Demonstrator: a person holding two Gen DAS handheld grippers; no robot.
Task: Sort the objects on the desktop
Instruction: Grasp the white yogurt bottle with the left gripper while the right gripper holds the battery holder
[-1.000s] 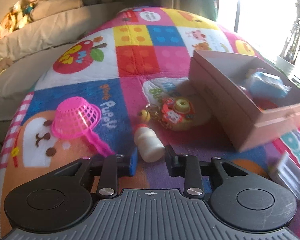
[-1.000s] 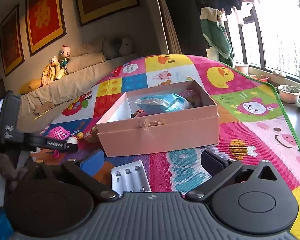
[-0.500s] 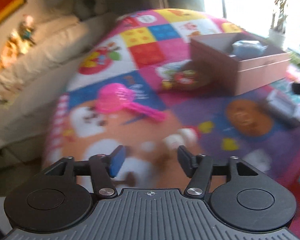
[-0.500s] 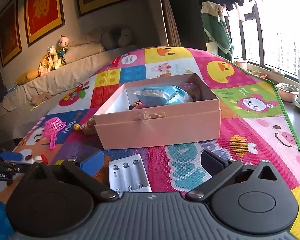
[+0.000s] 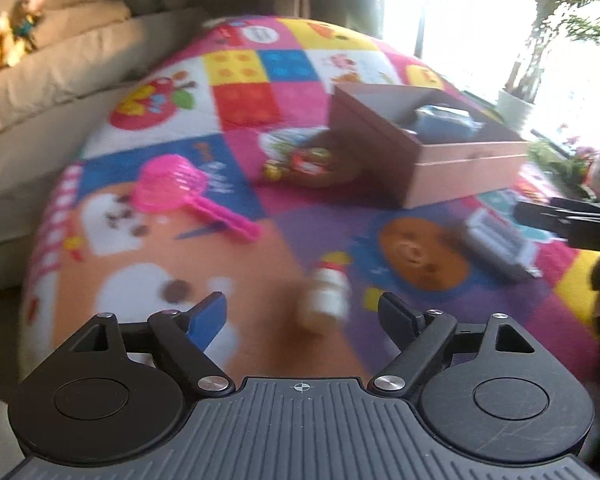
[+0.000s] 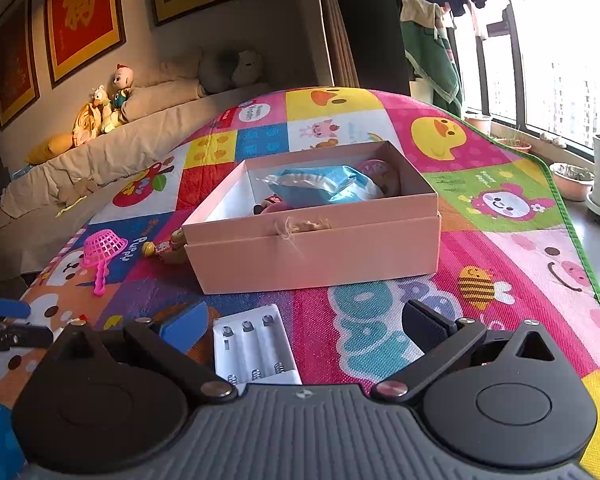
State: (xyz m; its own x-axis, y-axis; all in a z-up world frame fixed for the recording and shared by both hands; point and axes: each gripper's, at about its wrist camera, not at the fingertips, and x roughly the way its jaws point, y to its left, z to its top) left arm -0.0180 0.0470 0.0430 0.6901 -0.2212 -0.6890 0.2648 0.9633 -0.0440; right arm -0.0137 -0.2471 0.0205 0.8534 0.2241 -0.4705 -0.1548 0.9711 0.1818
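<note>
Left gripper [image 5: 302, 310]: our jaws are opening, bottle [image 5: 327, 294] lies loose between them.
Right gripper [image 6: 306, 326]: our jaws wide apart, empty.
Count: one box [image 6: 312, 254], one scoop [image 6: 102, 248], one battery holder [image 6: 254, 346].

Left gripper [image 5: 302, 312] opening above small white bottle [image 5: 327, 294] on mat [image 5: 240, 100].

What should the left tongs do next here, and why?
Probably ease forward and down around the small white bottle, then close. The left tongs are opening with nothing pressed between them; the bottle lies blurred on the mat just ahead, outside the pink box.
</note>
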